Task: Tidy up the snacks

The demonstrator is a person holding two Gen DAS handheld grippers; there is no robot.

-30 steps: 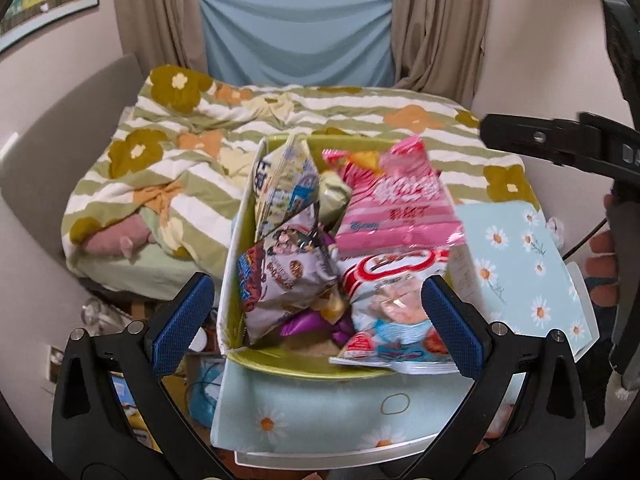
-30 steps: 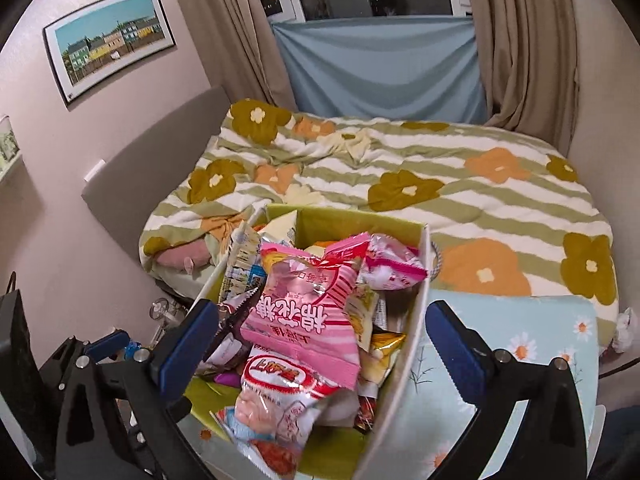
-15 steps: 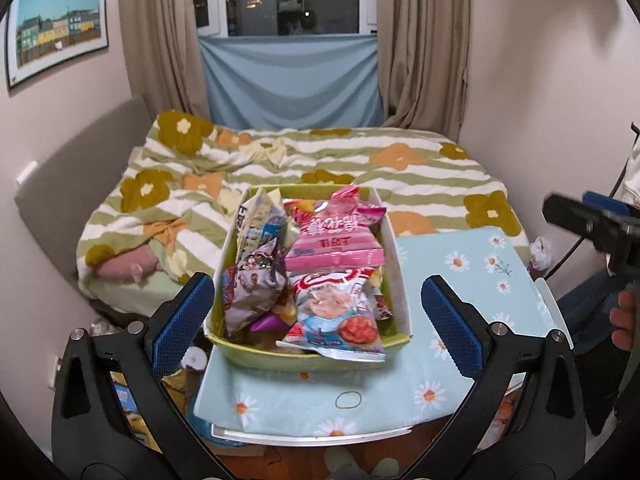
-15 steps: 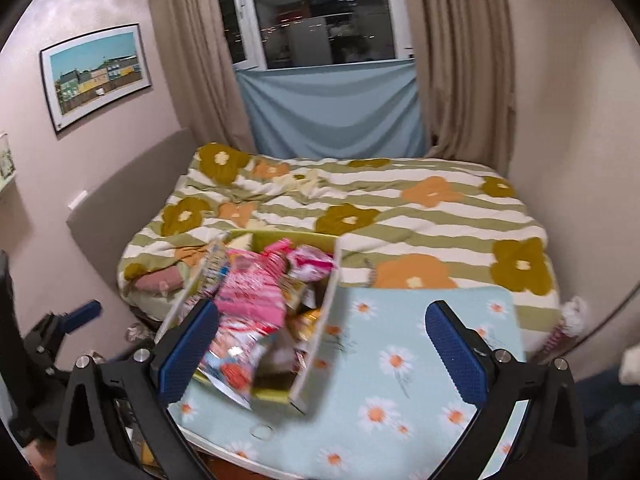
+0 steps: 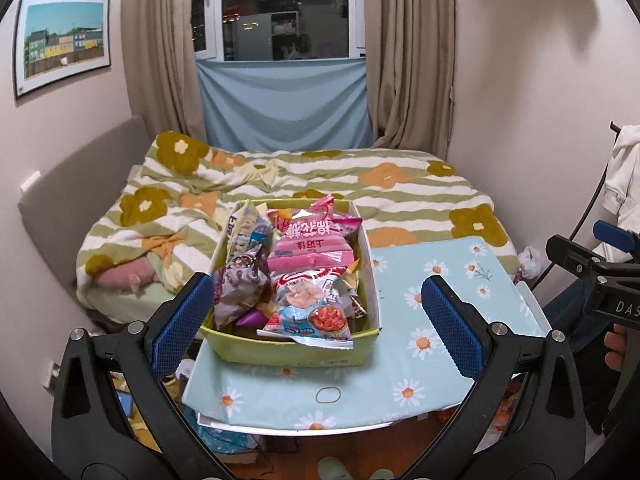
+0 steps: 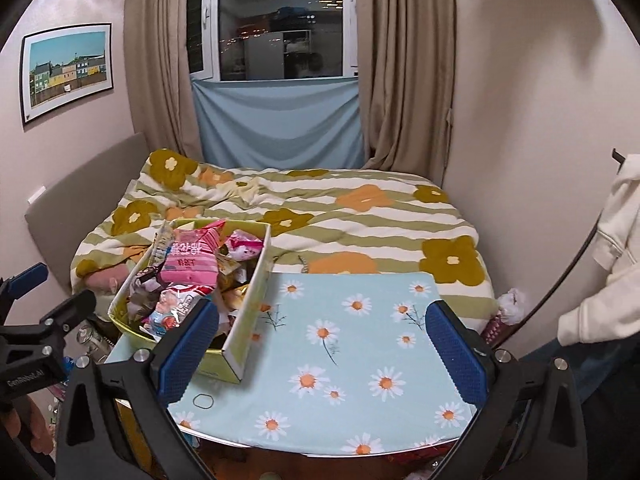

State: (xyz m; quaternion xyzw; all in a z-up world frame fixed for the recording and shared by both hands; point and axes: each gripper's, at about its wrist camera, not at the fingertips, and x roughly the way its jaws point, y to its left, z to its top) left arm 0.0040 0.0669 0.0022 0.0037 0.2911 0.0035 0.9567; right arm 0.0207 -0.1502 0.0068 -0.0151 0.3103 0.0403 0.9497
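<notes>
My left gripper (image 5: 316, 316) and right gripper (image 6: 320, 348) hang spread wide, holding nothing, above a small desk (image 6: 360, 360) covered in pale blue daisy-print cloth. A yellow-green cardboard box (image 5: 288, 350) heaped with snack bags (image 5: 310, 248) sits on the desk's left part; the right part lies bare. A bed with a green-striped flowered blanket (image 6: 320, 216) lies just beyond, under a curtained window (image 6: 280, 32).

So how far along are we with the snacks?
Looks done: snack bags fill the green box on the daisy-cloth table; none lie loose. In hand: nothing; left gripper and right gripper are open. Left: probably nothing, perhaps tidying.
</notes>
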